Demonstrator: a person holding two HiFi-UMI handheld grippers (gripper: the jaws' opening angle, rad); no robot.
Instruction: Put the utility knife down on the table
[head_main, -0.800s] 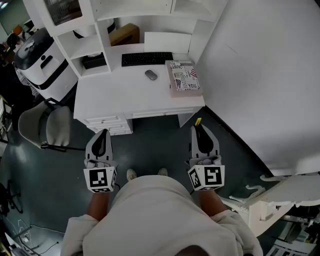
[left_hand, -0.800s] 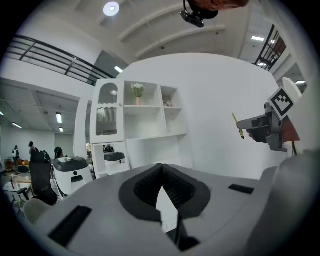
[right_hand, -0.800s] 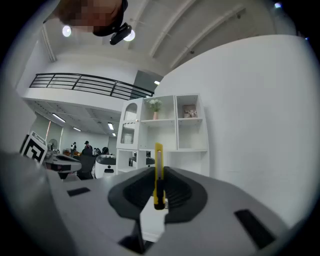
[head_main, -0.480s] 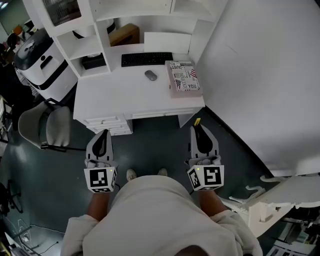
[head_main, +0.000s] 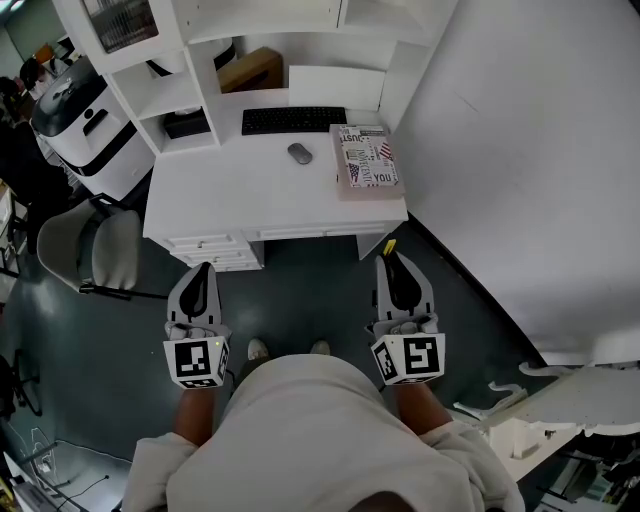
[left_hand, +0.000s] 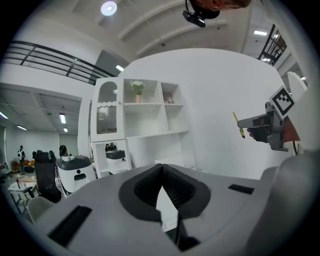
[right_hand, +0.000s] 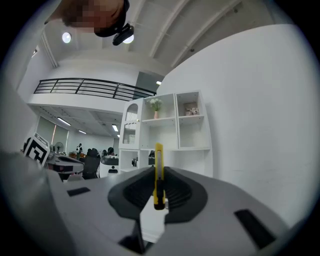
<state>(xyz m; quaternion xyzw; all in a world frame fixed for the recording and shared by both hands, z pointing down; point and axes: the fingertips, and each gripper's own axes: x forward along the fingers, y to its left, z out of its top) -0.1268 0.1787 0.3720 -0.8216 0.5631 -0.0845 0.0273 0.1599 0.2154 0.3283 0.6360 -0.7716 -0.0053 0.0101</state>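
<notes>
A slim yellow utility knife stands upright between the jaws of my right gripper, which is shut on it. In the head view its yellow tip pokes out past the right gripper, held over the dark floor just in front of the white table. My left gripper hangs at the same height to the left, shut with nothing between its jaws. From the left gripper view the knife shows off to the right.
On the table lie a black keyboard, a grey mouse and a printed box. White shelves rise behind. A grey chair stands left, a white wall right.
Both grippers and the view have shifted slightly toward the table; the knife stays held in the right gripper.
</notes>
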